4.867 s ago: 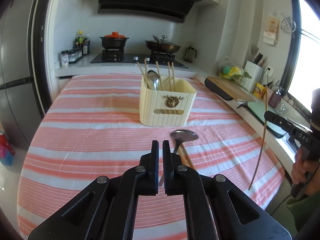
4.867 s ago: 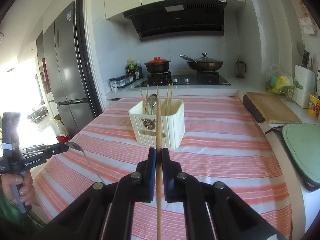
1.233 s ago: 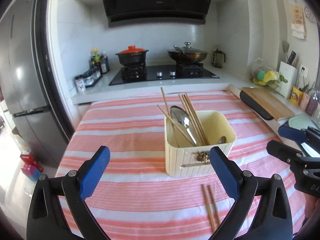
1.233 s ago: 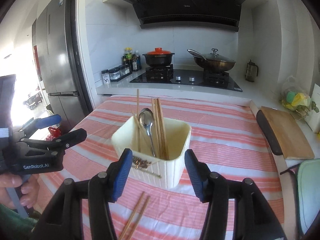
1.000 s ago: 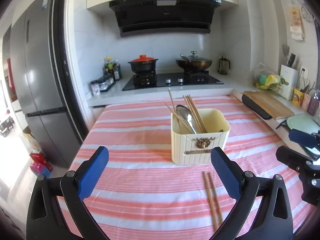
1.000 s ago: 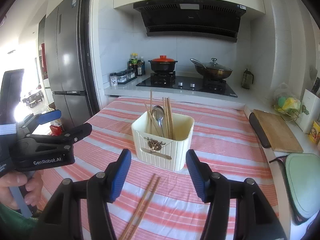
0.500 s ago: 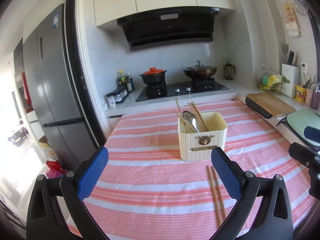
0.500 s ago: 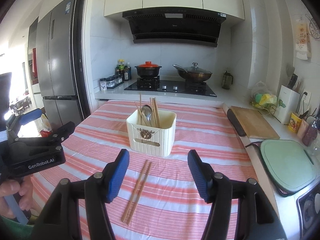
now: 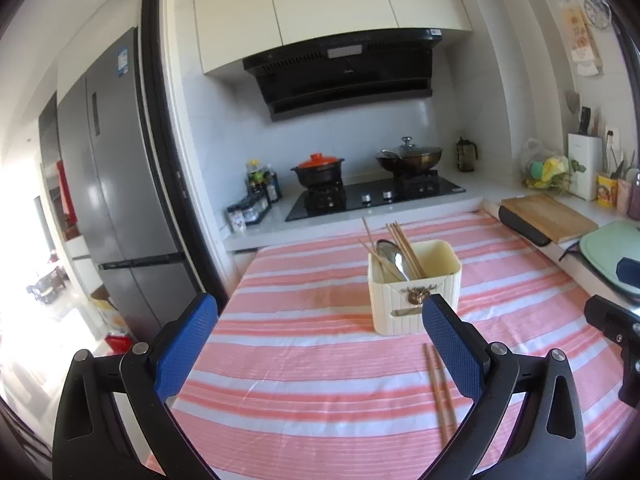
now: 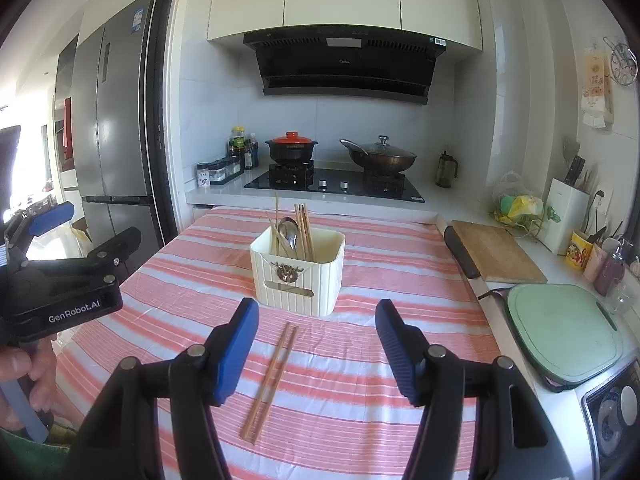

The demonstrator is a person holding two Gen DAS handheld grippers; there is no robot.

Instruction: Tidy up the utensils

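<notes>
1. The left gripper (image 9: 320,336) is standing with its jaws wide apart and nothing is lying between them. Its fingers are black plastic with blue pads (image 9: 186,344) that are showing a fine ribbed texture.
2. The right gripper (image 10: 316,344) is also standing with its jaws apart and is holding nothing. Its blue ribbed pads (image 10: 236,352) are framing the loose chopsticks.
3. The utensil holder (image 10: 298,272) is standing upright just beyond the right gripper's fingertips, a little to the left of their middle. It is a cream plastic box with rounded corners and vertical ribs, and a small bronze ornament is sitting on its front.
4. Several wooden chopsticks (image 10: 304,236) and a shiny metal spoon (image 10: 289,234) are leaning inside the holder, in its left part.
5. One pair of wooden chopsticks (image 10: 271,376) is lying flat on the cloth in front of the holder, between the right gripper's fingers and nearer to its left finger. From the left gripper they are lying beside its right finger (image 9: 440,390).
6. The tablecloth (image 10: 400,312) with pink and white stripes is covering the table under both grippers and is looking soft and slightly wrinkled.
7. A person's hand (image 10: 22,384) is gripping the left gripper's handle, far to the left of the right gripper.
</notes>
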